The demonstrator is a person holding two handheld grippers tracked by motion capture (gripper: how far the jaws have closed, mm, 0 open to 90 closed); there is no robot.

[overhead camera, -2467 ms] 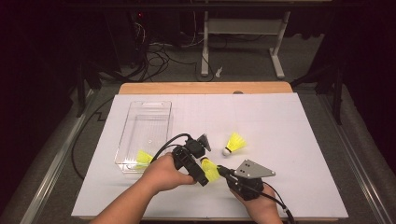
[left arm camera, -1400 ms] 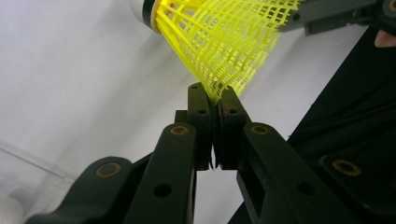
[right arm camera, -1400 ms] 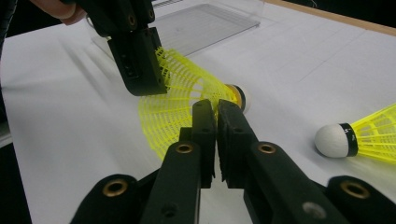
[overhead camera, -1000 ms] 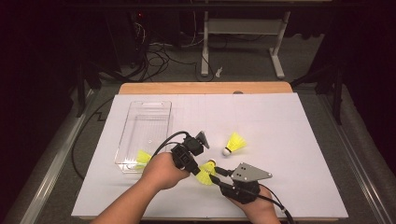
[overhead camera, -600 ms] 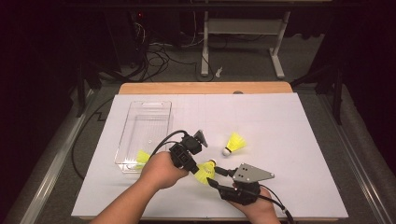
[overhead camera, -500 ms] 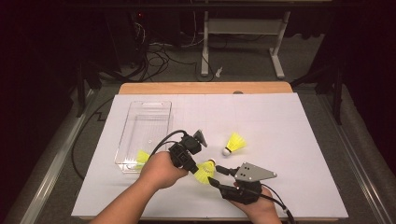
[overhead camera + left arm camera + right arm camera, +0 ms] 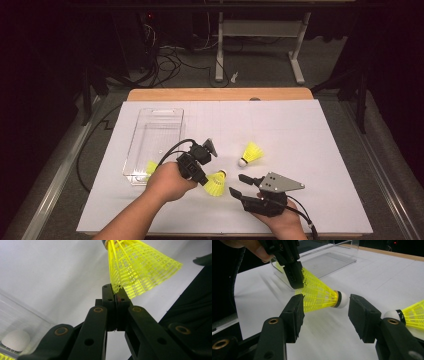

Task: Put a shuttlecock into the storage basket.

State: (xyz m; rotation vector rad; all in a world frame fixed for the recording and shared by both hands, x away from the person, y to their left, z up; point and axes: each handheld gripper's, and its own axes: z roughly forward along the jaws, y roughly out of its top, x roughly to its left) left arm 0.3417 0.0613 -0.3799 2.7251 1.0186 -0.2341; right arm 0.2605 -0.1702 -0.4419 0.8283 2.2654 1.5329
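Note:
My left gripper [image 7: 206, 179] is shut on the skirt rim of a yellow shuttlecock [image 7: 216, 183], which hangs just above the white sheet. In the left gripper view the jaws [image 7: 113, 291] pinch the mesh edge of that shuttlecock [image 7: 140, 270]. My right gripper [image 7: 239, 184] stands open just right of it. Its jaws have just been opening; in the right gripper view the gripper [image 7: 327, 310] has the shuttlecock [image 7: 319, 296] between its pads, the right pad clear of the white cork. A second shuttlecock [image 7: 251, 152] lies on the sheet beyond.
A clear plastic box [image 7: 152, 135] stands to the left with another shuttlecock [image 7: 150, 168] at its near end. The white sheet [image 7: 310, 135] covers the table, with the wooden edge [image 7: 220, 94] at the back. A cable loops from the left gripper.
The right gripper's jaws have spread apart off the shuttlecock. The left gripper keeps its hold on the skirt. Neither hand has shifted much.

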